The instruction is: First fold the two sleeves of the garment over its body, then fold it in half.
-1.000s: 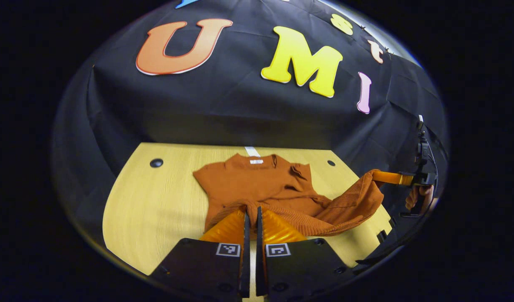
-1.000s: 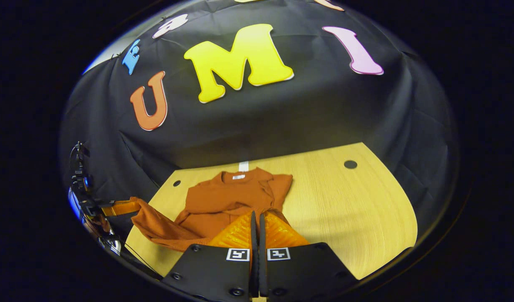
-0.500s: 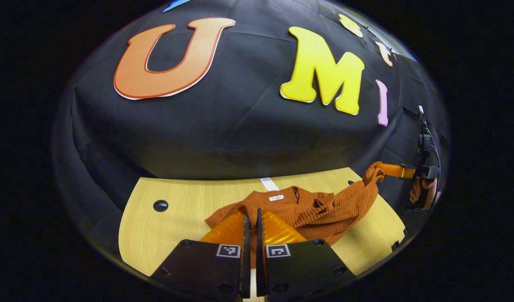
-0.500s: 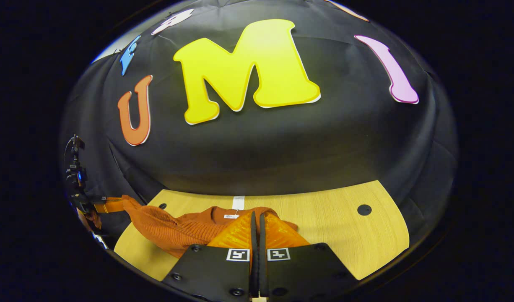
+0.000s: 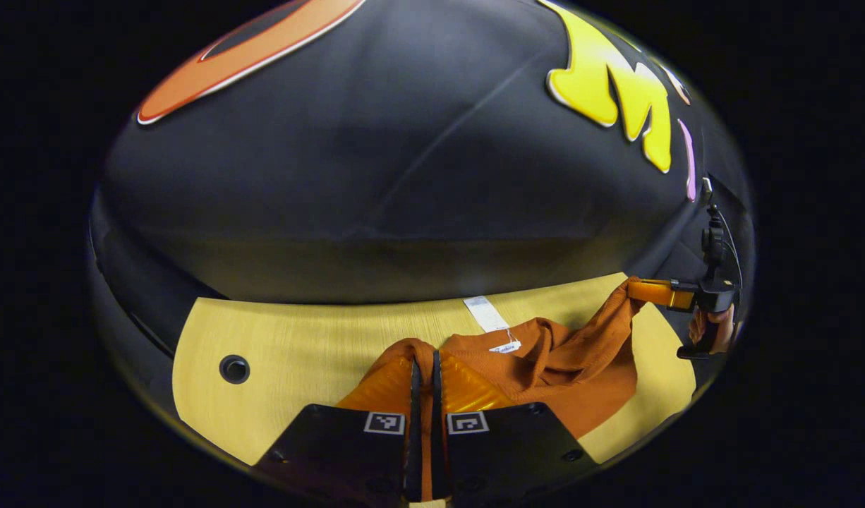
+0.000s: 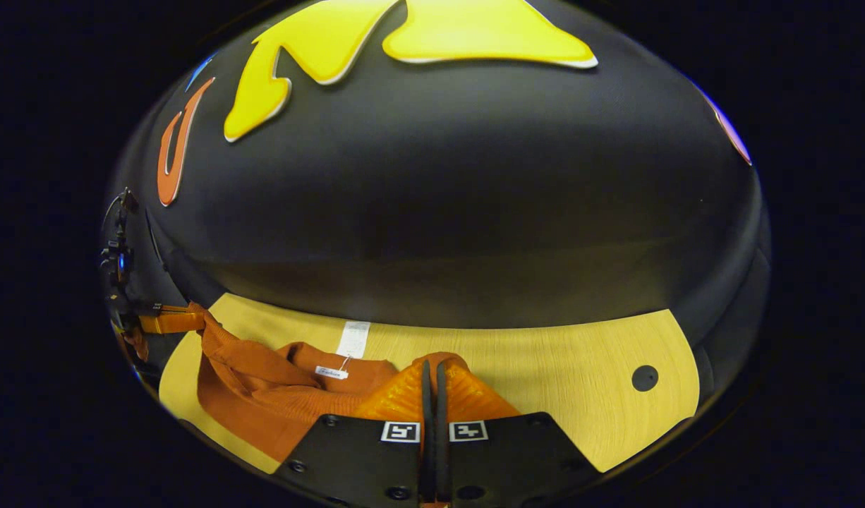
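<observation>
A rust-orange knit garment [image 5: 566,367] lies on the pale wooden table [image 5: 298,346], its collar with a small white label [image 5: 504,347] toward the booth wall. My left gripper [image 5: 423,356] is shut on one hem corner, which drapes over its fingertips. In the right gripper view the garment [image 6: 263,391] spreads to the left, and my right gripper [image 6: 432,367] is shut on the other hem corner. Both corners are held up over the collar end. The right gripper [image 5: 651,291] also appears far right in the left gripper view, pinching cloth. The left gripper [image 6: 175,321] appears far left in the right gripper view.
A white tape strip [image 5: 480,312] marks the table's far edge by the collar. Round dark holes sit in the table [image 5: 233,368] [image 6: 644,378]. The black cloth wall rises right behind the table. A hand [image 5: 711,331] holds the far gripper.
Both grippers have carried the hem forward toward the collar, folding the garment over itself. The wall now looms much closer in both views.
</observation>
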